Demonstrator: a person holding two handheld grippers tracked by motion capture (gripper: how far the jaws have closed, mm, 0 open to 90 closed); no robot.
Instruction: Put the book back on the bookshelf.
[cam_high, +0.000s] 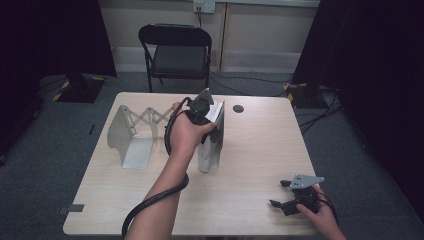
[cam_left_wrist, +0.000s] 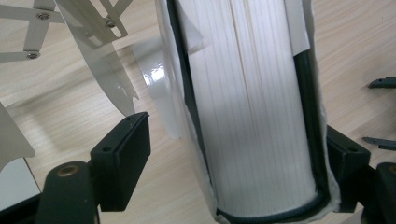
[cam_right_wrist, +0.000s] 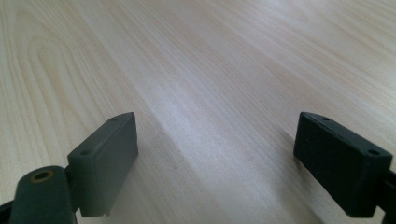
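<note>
Two hand-held grippers are out over the pale wooden surface (cam_high: 250, 150), and they sit well apart. The left hand-held gripper (cam_high: 207, 107) reaches to the middle, at the top of a thick white-paged book with a dark cover under a clear plastic wrap (cam_high: 211, 145), which stands upright on its edge just right of centre. In the left gripper view the book (cam_left_wrist: 254, 107) fills the gap between the jaws: the right one lies against the dark cover, while the left one stands clear of the wrap with bare wood showing between, so the grip is released, not clenched.

Just left of the book stands a light grey metal expanding bookend with a scissor lattice (cam_high: 132, 132), its far end plate (cam_high: 119, 131) towards the left edge and its lattice running right to the book. The floor of that rack is bare.

The right hand-held gripper (cam_high: 282, 192) rests low at the near right corner, jaws spread wide and holding nothing; the right gripper view shows plain wood grain (cam_right_wrist: 205, 70) between them. From the book out to the right edge the surface lies open, save a small dark round disc (cam_high: 238, 108) near the far edge. A black folding chair (cam_high: 176, 55) stands beyond the far side.
</note>
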